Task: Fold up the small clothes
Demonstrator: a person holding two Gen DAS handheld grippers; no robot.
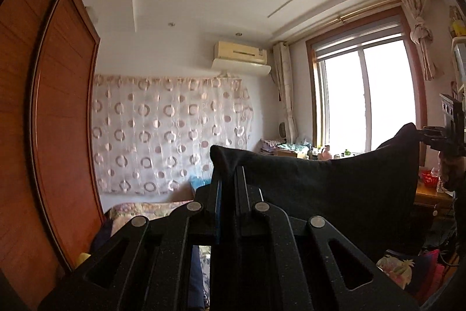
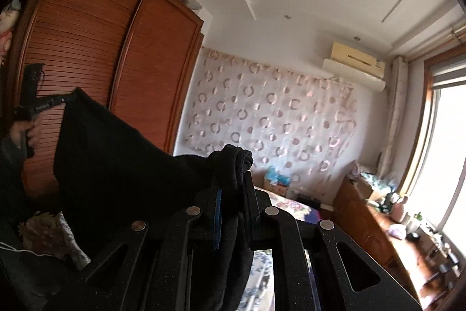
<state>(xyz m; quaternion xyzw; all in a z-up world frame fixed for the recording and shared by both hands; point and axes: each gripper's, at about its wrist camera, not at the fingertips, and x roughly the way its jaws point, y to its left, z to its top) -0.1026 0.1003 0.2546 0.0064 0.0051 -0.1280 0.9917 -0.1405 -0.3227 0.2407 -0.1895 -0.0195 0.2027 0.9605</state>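
Note:
A small black garment (image 1: 335,182) is held up in the air, stretched between both grippers. My left gripper (image 1: 228,174) is shut on one top corner of it. My right gripper (image 2: 233,179) is shut on the other top corner, where the cloth bunches between the fingers. In the left wrist view the right gripper (image 1: 428,134) shows at the far right, pinching the cloth's corner. In the right wrist view the left gripper (image 2: 62,99) shows at the left, pinching the garment (image 2: 116,162). The cloth sags between the two.
A wooden wardrobe (image 2: 96,42) stands to the left. A bed with a floral cover (image 1: 145,209) lies below. A patterned curtain (image 1: 169,133) covers the far wall. A cluttered wooden desk (image 2: 378,217) runs under the bright window (image 1: 364,98).

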